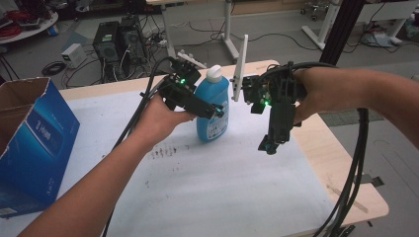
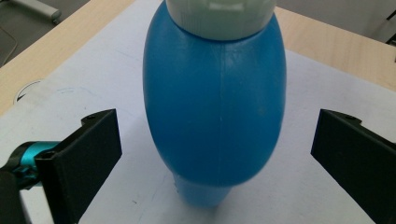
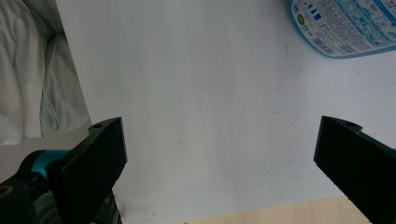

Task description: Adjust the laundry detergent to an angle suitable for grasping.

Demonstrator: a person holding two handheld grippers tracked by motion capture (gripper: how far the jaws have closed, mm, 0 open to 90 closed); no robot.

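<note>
A blue bottle [image 1: 213, 106] with a white cap [image 1: 214, 73] stands upright on the white sheet [image 1: 207, 182] at the table's middle. My left gripper [image 1: 217, 112] is open right beside it; in the left gripper view the bottle [image 2: 215, 107] stands between the two spread jaws without touching either. My right gripper [image 1: 268, 144] hangs open to the right of the bottle, jaws pointing down at the sheet. In the right gripper view the bottle's label [image 3: 343, 25] sits at the top right, beyond the jaws, which hold nothing.
A blue cardboard box [image 1: 29, 143] stands open at the table's left edge. A white upright panel [image 1: 240, 66] rises behind the bottle. The wooden table edge [image 1: 341, 168] runs along the right. Computer towers [image 1: 118, 42] and cables lie on the floor beyond.
</note>
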